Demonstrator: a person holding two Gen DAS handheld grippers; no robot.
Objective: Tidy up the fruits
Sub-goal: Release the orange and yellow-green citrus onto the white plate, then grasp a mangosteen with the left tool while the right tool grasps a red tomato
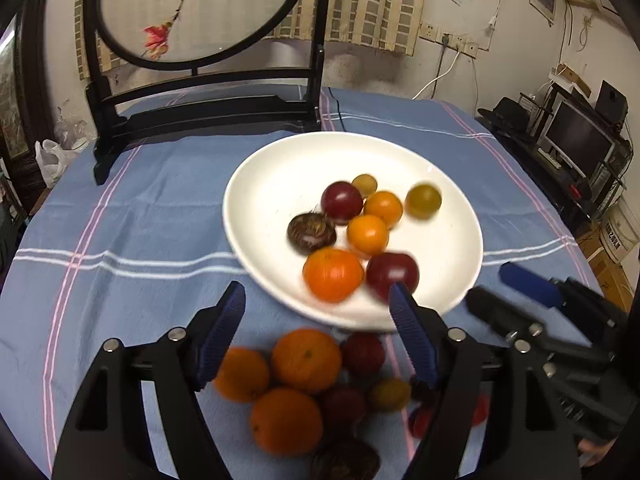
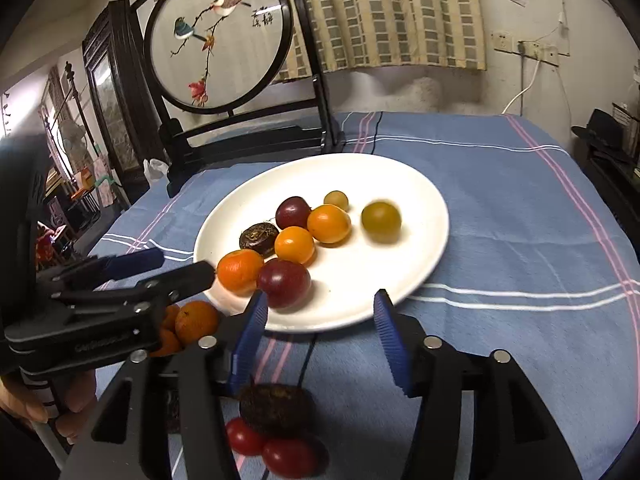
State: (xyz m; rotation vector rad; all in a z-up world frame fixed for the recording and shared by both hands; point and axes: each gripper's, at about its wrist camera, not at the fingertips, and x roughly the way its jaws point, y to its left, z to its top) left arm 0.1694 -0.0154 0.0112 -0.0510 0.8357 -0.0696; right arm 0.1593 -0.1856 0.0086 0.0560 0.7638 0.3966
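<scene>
Your left gripper (image 1: 316, 300) stands spread and empty above loose oranges (image 1: 306, 360) on the cloth (image 1: 140, 208); your right gripper (image 2: 320, 312), likewise spread, hovers at the plate (image 2: 420, 248) rim; plated fruit lies just beyond.

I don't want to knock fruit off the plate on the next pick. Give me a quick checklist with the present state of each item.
1. Left gripper empty, jaws apart: ok; nothing is between its pads.
2. Right gripper empty, jaws apart: ok.
3. White plate has free room: ok; its right side is bare.
4. Fruit still off the plate: ok; oranges and dark plums lie on the blue cloth under the left gripper, and a brown fruit and red tomatoes under the right.
5. Fruit on the plate settled: cannot tell; some look blurred.
6. The two grippers clear of each other: ok; close but apart.
</scene>
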